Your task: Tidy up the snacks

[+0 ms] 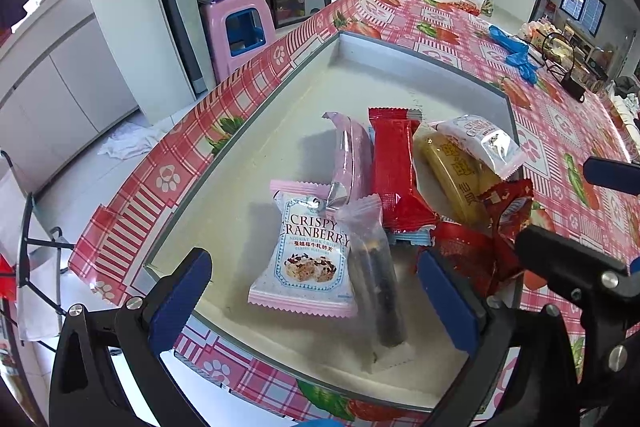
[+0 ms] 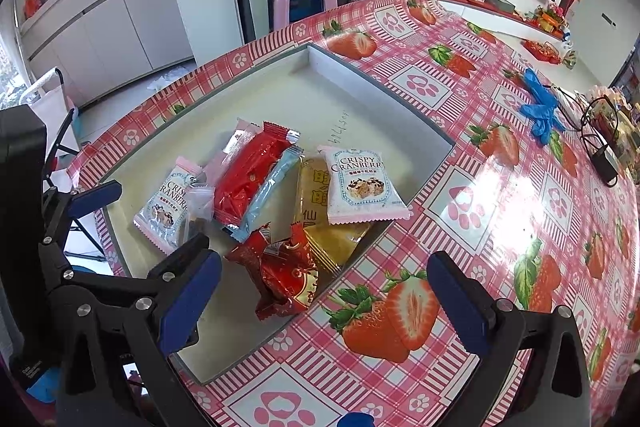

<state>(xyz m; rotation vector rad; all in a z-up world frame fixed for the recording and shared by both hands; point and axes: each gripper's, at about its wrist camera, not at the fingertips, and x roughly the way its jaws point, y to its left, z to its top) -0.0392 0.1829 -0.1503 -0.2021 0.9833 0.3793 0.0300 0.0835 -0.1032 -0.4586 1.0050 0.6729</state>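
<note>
The snacks [image 2: 280,195] are seen piled in the tray [image 2: 372,67] at frame centre. Both the left hand-held gripper [image 1: 316,303] and the right hand-held gripper [image 2: 324,303] are spread, empty. The light, crinkly, slippery wrappers are judged best pinched across the middle.

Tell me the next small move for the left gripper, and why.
Probably lower the left gripper and close on the clear packet with the dark bar. It lies between the open fingers, nearest the camera, overlapping the Crispy Cranberry packet in the tray. The right gripper hangs open, holding nothing.
</note>
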